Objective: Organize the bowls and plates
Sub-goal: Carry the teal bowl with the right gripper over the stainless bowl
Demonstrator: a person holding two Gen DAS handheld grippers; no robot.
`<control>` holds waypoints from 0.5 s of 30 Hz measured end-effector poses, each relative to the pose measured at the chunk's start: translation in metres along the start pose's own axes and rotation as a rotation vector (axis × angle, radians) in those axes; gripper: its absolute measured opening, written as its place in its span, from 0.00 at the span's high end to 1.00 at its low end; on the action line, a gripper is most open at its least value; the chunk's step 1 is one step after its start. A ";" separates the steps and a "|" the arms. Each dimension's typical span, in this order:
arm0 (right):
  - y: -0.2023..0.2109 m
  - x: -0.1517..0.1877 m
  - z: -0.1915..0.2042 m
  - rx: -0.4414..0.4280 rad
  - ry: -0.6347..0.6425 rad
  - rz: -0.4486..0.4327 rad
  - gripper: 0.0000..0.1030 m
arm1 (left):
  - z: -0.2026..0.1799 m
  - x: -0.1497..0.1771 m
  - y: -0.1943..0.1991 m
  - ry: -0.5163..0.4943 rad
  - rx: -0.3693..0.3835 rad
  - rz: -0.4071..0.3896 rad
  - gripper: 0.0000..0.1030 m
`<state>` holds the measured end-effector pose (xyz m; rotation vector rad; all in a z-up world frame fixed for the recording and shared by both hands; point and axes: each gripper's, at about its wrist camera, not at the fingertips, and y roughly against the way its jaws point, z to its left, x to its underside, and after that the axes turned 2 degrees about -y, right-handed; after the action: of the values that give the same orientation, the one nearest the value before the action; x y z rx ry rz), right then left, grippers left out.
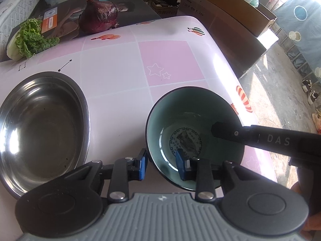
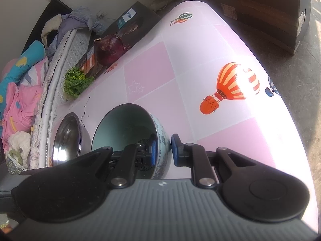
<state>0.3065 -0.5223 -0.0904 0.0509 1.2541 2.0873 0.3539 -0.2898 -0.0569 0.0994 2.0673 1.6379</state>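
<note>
The lower half of each wrist view is filled by the gripper's own grey ribbed housing and black arms, which cut off the near rims of both bowls. In the left wrist view the steel bowl [image 1: 43, 126] runs out of frame at nine o'clock, and the printed medallion on the ceramic bowl's [image 1: 192, 128] floor is partly behind a blue pad.

The table [image 1: 124, 74] wears a glossy pink-and-white checked cover printed with stars and hot-air balloons; sunlight washes out its three o'clock edge. At eleven o'clock a Philips box [image 1: 100, 6] carries a red onion [image 1: 98, 17] and lettuce [image 1: 32, 39]. Cardboard boxes [image 1: 236, 14] stand on the concrete floor past the table, and bedding shows at nine o'clock in the right wrist view.

The ceramic bowl is teal inside, patterned outside, round and deep, just beside the shallow steel one. The left gripper [image 1: 161, 163] straddles its near rim, one pad inside and one outside, with a gap showing, so not clamped. The right gripper [image 2: 162, 150] likewise straddles the wall, jaws apart.
</note>
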 end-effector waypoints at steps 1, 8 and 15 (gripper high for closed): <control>-0.001 0.000 0.000 0.002 0.002 -0.002 0.85 | 0.001 0.000 -0.002 0.006 0.002 0.008 0.71; -0.002 0.002 0.002 0.014 0.010 -0.012 0.86 | 0.001 0.000 -0.006 0.021 0.002 0.023 0.73; 0.002 0.005 0.008 0.033 0.048 -0.038 0.86 | -0.002 0.000 -0.002 -0.001 -0.014 0.011 0.73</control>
<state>0.3046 -0.5135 -0.0859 -0.0079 1.3083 2.0459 0.3537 -0.2920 -0.0589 0.1070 2.0576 1.6577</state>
